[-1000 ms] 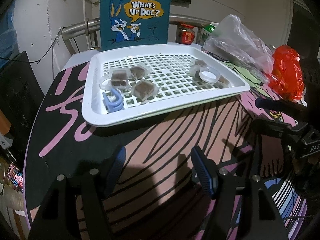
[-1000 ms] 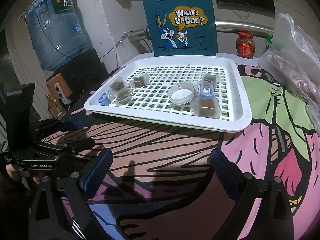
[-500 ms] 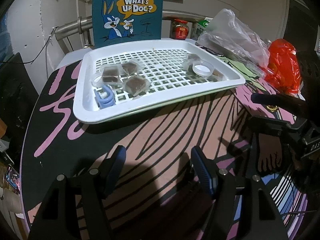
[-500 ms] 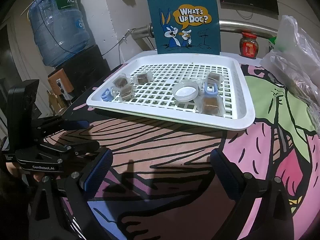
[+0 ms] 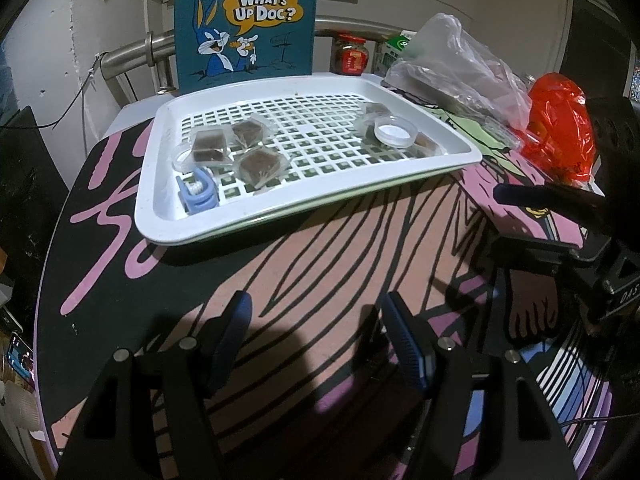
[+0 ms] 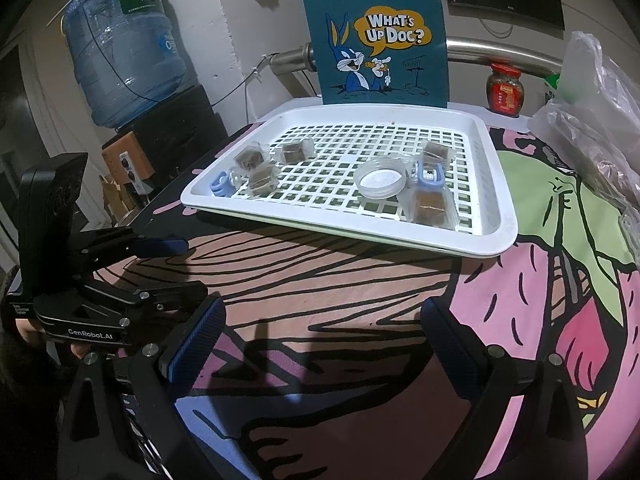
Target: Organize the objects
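— Where are the things to sort?

— In the white slotted tray (image 6: 496,184) on the cartoon-printed tablecloth (image 6: 320,300). Three wrapped brown cubes (image 5: 258,164) cluster at its left end beside a blue clip (image 5: 198,196); at the right end lie a round white lid (image 6: 380,182), a second blue clip (image 6: 428,174) and two more wrapped cubes (image 6: 430,208).

— And the grippers?

— The left gripper (image 5: 316,340) hangs over bare cloth well short of the tray, fingers spread with nothing between them. The right gripper (image 6: 320,344) is the same: fingers wide apart, empty, near the tray's front edge.

— Anything crowding the tray?

— A teal gift bag (image 6: 376,36) stands just behind it (rabbit cartoon, "What's Up Doc?"). A clear plastic bag (image 5: 460,68) and a red plastic bag (image 5: 560,140) sit to its right, a red-labelled jar (image 6: 505,88) behind. A water jug (image 6: 124,44) stands off the table, left. Between grippers and tray, only cloth.
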Demonstrator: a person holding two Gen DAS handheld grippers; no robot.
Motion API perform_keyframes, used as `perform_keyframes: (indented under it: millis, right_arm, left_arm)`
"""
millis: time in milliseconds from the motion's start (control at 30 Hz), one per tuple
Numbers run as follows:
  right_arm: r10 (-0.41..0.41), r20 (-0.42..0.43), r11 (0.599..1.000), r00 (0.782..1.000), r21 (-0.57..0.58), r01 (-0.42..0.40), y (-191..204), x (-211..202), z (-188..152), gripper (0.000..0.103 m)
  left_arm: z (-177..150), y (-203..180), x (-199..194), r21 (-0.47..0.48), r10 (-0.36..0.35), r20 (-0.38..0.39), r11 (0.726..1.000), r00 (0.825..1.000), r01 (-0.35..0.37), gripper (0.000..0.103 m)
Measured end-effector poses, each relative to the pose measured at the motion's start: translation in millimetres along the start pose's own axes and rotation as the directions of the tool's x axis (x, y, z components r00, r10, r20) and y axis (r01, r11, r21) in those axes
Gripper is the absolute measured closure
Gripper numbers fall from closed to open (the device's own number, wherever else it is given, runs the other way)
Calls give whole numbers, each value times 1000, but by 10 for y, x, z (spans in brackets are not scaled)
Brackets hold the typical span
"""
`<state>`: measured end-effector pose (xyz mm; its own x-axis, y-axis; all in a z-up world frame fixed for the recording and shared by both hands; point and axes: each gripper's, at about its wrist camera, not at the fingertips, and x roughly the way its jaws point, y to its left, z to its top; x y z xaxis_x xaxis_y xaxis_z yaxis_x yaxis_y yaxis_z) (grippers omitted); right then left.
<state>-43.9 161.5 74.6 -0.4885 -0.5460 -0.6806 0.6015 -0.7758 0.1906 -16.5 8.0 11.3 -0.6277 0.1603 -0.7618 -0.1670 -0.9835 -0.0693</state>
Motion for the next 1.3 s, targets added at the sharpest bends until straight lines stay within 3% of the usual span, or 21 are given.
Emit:
perform_keyframes:
  millis: [300,633,1100,1300]
  right_arm:
    - [-2,-4,1000,1000,0,2,0,6,-1,5]
    - [-63,-25,997,998,-41,62,61,89,-39,5]
    - [-95,-73,995,993,0,95,-30,177,-51,5]
    - [-98,-114,994,989,28,102,-86,240,-67,5]
  left_arm:
    - [-9,0,28,2,5,-8,1000,1000,-5,36]
    - [-22,-4,68,11,27,-21,1000,999,-26,36]
    - [-22,-39,90,32,72,-30,997,997,-71,36]
    - [-24,-25,96,27,81,-35,996,996,-80,28]
